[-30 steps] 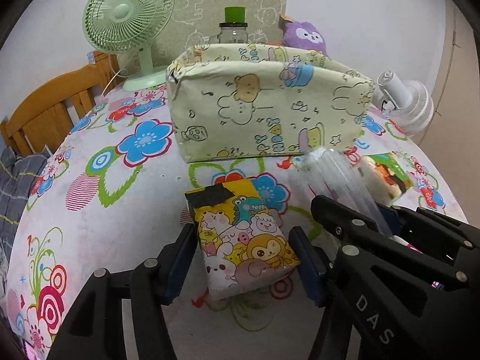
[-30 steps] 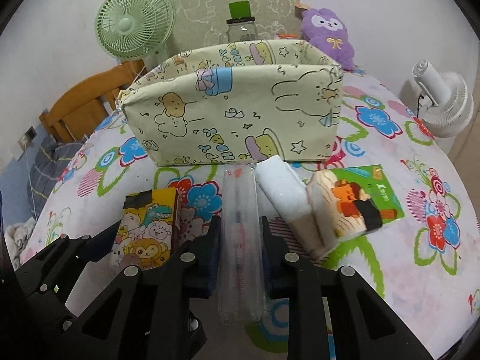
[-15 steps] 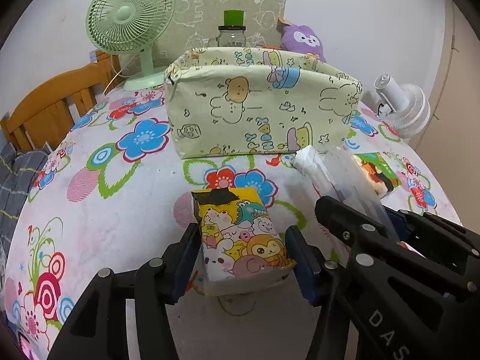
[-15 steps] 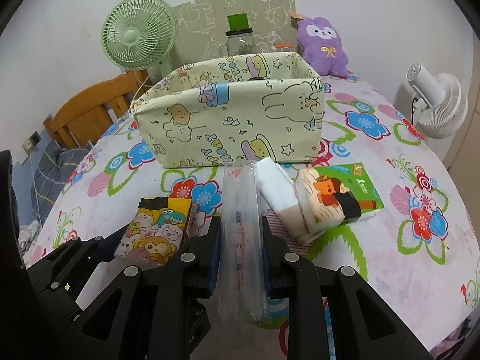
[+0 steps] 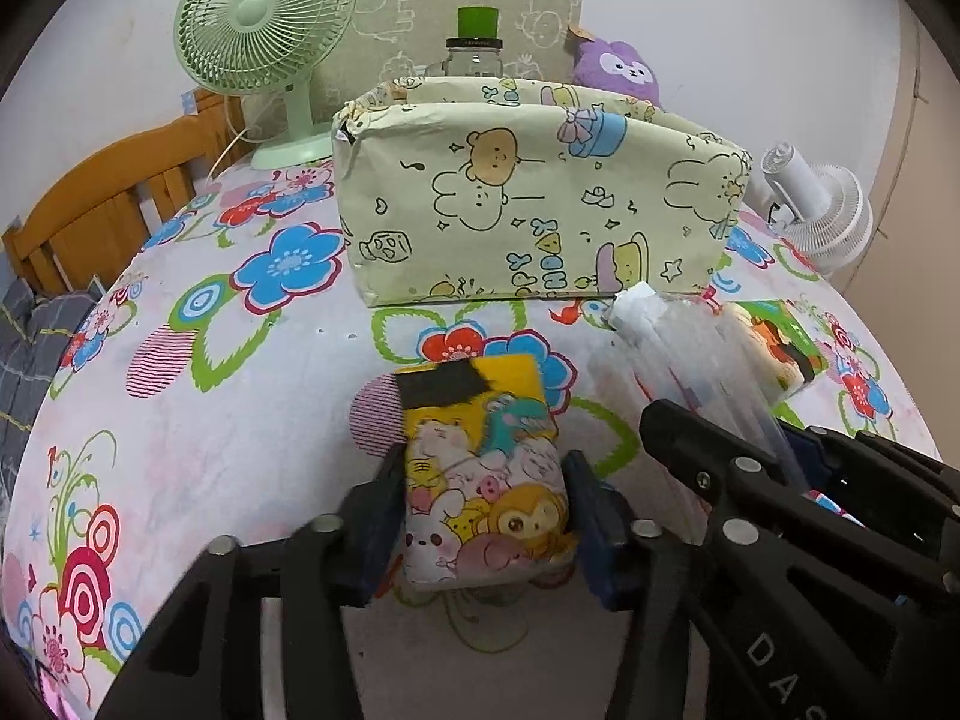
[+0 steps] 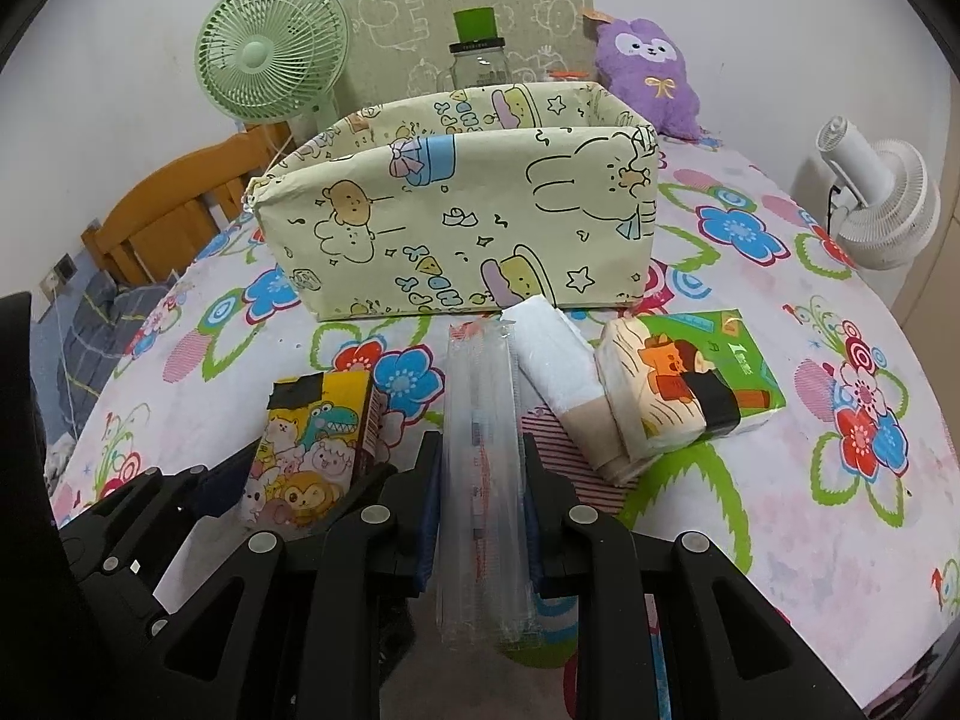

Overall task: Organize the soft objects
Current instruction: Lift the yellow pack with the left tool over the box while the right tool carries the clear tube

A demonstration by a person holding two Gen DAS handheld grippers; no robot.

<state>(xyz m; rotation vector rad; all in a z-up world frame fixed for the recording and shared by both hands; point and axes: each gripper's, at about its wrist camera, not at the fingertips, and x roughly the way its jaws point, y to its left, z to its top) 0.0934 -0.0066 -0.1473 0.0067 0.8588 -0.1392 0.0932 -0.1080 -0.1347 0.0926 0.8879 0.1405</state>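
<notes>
1. The desk [image 5: 198,450] wears a white cloth printed with big flowers, and the fabric box [image 5: 534,204] stands open-topped on it, its long side facing both cameras. Every place below is given from this box.
2. Behind the box stand a green fan [image 6: 273,54], a jar with a green lid [image 6: 477,54] and a purple plush toy [image 6: 651,81]; a white fan [image 6: 882,198] sits off its right end, a wooden chair [image 5: 114,204] off its left.
3. In front of the box's right half lie a green tissue pack [image 6: 714,384] and, touching it on the left, a folded white cloth [image 6: 561,369].
4. The cartoon tissue pack [image 5: 483,474] lies in front of the box's middle. The left claw [image 5: 485,519] pinches it, one blue pad against each long side at the near half. Its long axis runs toward the box, black-taped end farthest from the claw.
5. The clear plastic packet [image 6: 483,468] is thin and long, pointing at the box, far end close to its front wall. The right claw [image 6: 480,510] pinches it around mid-length, so the near end sticks back past the pads.
6. Only the right wrist view looks down into the box and shows the green pack and cloth whole. The left wrist view shows the packet [image 5: 690,372] slanting beside the right claw [image 5: 798,474], with the green pack mostly hidden behind it.
</notes>
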